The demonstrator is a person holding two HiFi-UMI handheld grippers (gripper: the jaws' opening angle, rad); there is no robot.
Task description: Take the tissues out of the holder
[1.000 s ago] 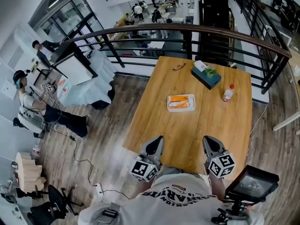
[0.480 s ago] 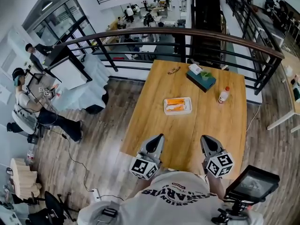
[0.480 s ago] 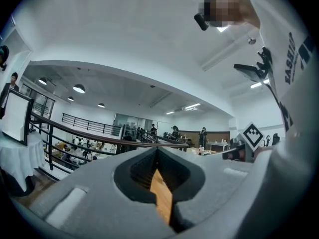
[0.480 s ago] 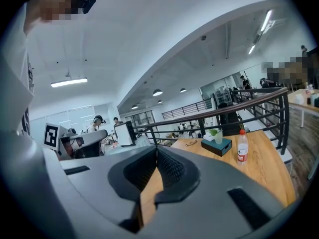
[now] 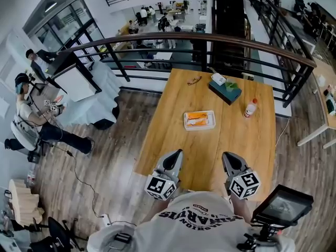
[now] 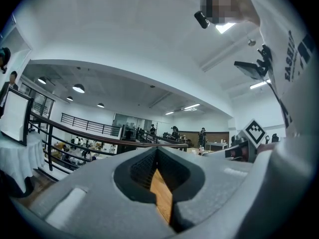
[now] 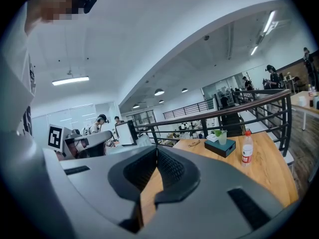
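Observation:
A dark teal tissue holder [image 5: 226, 90] lies at the far end of the wooden table [image 5: 231, 140], with a white tissue [image 5: 218, 79] sticking out of its top. The right gripper view shows the same holder [image 7: 223, 147] and tissue [image 7: 213, 138], far ahead. My left gripper [image 5: 174, 158] and right gripper [image 5: 230, 159] hover side by side over the table's near edge, well short of the holder. Both are shut with nothing between the jaws; the left gripper [image 6: 156, 151] and right gripper [image 7: 157, 148] each show their jaws pressed together.
A white tray [image 5: 199, 119] with orange contents sits mid-table. A small red-labelled bottle [image 5: 250, 108] stands to the holder's right, and glasses [image 5: 195, 80] lie to its left. A black railing [image 5: 210, 38] runs behind the table. A monitor [image 5: 283, 206] sits at lower right.
The head view has shifted slightly, so the table sits a little higher in frame. Both grippers stay shut at the table's near edge.

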